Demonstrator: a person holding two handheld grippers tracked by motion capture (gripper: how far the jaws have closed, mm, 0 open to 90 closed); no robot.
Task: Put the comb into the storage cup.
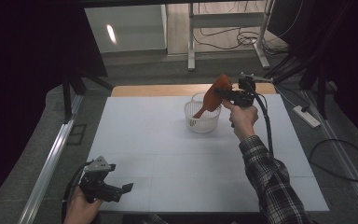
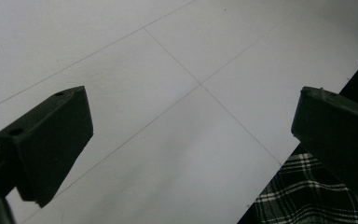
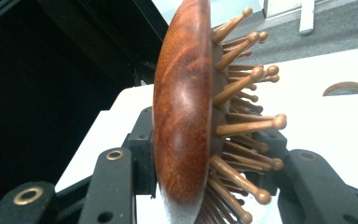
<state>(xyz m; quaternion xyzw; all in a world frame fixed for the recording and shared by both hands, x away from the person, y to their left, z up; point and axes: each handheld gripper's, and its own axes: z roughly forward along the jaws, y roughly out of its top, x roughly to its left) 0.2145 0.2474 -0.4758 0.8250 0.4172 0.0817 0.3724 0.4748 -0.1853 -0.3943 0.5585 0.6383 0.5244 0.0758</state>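
Nearest to us, our left gripper [image 1: 121, 190] rests at the near left edge of the flat white table [image 1: 168, 154], jaws spread wide with nothing between them. Farther out, our right gripper [image 1: 223, 94] is clamped on the reddish-brown wooden hairbrush with round-tipped wooden pins [image 3: 186, 116], held tilted above the table. Its handle end dips into the white slotted plastic basket [image 1: 202, 122] standing toward the far edge, just beside our right hand [image 1: 241, 119]
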